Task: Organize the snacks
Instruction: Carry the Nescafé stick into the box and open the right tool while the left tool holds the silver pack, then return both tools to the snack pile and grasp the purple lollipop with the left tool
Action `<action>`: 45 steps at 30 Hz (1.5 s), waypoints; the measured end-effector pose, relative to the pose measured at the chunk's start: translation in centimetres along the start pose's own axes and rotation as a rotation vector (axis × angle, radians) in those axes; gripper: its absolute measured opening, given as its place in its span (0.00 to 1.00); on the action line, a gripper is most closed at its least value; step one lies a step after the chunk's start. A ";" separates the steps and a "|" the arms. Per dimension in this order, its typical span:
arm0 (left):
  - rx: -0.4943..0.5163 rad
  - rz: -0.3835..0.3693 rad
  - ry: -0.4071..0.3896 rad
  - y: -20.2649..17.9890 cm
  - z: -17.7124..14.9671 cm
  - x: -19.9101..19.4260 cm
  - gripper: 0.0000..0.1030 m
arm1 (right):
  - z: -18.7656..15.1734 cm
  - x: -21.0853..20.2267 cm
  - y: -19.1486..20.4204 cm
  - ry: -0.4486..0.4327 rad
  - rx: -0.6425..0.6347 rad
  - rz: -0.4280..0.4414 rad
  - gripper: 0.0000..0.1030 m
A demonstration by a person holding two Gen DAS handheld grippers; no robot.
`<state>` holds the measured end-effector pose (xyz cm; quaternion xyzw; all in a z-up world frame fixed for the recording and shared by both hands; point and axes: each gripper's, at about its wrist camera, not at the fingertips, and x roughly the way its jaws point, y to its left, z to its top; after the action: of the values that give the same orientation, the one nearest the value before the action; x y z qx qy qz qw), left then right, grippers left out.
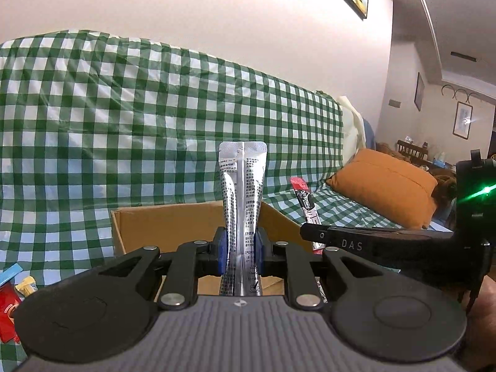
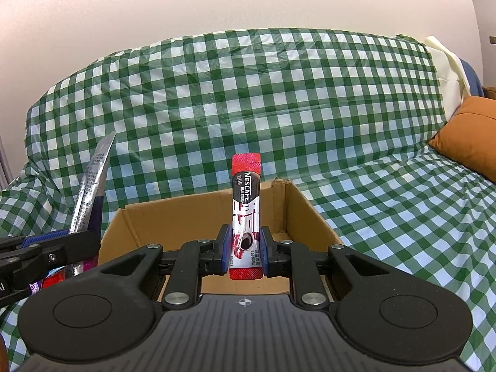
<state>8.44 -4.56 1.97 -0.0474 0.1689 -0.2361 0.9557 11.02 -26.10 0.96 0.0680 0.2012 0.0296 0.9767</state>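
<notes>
While both tools hang over the open cardboard box [image 2: 210, 217] on the green-checked cover [image 2: 248, 93], the items stand thus, left to right: loose snack packets [image 1: 12, 294], red, blue and yellow, lying on the cover at the far left, outside the box; left gripper [image 1: 240, 248], blue pads pinched on a silver sachet [image 1: 241, 192], held upright by its lower part, above the near edge of the box; right gripper [image 2: 246, 248], pads pinched on a red Nescafe stick [image 2: 246, 204], likewise upright, over the box opening; orange cushion [image 1: 387, 186], far right, no part in the work. Step in hand, by my reckoning: carrying two picked packets to the box, both arrived, neither released. Next move calls for lowering each tool into the box and spreading the tongs so the sachet and stick drop inside, clear of the cardboard walls and of each other, the two tools being close side by side. Remaining: the loose packets at left, not yet collected
</notes>
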 end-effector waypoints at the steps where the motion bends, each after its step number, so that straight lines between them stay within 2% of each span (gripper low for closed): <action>1: -0.001 -0.001 -0.001 0.0 0.0 0.0 0.19 | 0.0 0.0 0.0 -0.001 -0.002 -0.002 0.20; 6: -0.003 -0.012 0.000 -0.2 0.0 0.0 0.24 | 0.0 0.1 0.0 0.000 -0.002 -0.007 0.21; 7: -0.009 -0.005 0.006 -0.2 0.1 0.1 0.35 | 0.0 0.1 0.0 0.000 -0.003 -0.013 0.23; 8: -0.015 0.003 0.006 -0.2 0.0 0.1 0.48 | 0.0 0.1 0.0 0.001 -0.005 -0.022 0.39; 9: -0.017 0.011 -0.002 -0.1 0.1 0.0 0.50 | 0.0 0.1 0.0 0.001 -0.003 -0.034 0.57; 11: -0.025 0.022 -0.009 0.1 0.2 -0.1 0.50 | 0.1 0.1 -0.3 -0.004 0.011 -0.047 0.61; 23: -0.033 0.099 0.035 0.9 0.1 0.3 0.50 | 0.0 0.3 -0.1 -0.012 0.002 -0.054 0.61; 28: -0.030 0.133 0.039 1.8 0.2 -0.1 0.50 | 0.0 0.3 -0.1 -0.022 0.000 -0.035 0.57; 32: -0.026 0.169 0.050 2.8 0.2 -0.6 0.50 | 0.0 0.4 0.2 -0.024 -0.002 -0.011 0.47; 35: -0.025 0.195 0.056 3.8 0.2 -1.0 0.49 | 0.0 0.4 0.6 -0.036 -0.008 0.022 0.31; 36: -0.024 0.205 0.058 4.2 0.2 -1.1 0.48 | 0.0 0.3 0.9 -0.041 -0.010 0.035 0.30; 38: -0.013 0.232 0.068 5.1 0.2 -1.4 0.35 | -0.1 0.1 1.6 -0.055 -0.017 0.057 0.28; 39: -0.010 0.245 0.074 5.5 0.2 -1.6 0.32 | -0.1 0.0 2.0 -0.064 -0.021 0.072 0.27; 41: -0.011 0.264 0.086 6.5 0.3 -1.9 0.16 | -0.2 -0.2 2.8 -0.077 -0.032 0.103 0.27; 45: 0.010 0.294 0.074 8.3 0.5 -3.1 0.11 | -0.5 -0.6 4.7 -0.096 -0.045 0.169 0.27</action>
<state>9.64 4.22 2.01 -0.0089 0.2081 -0.0962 0.9733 10.18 -21.43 1.44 0.0641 0.1470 0.1131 0.9806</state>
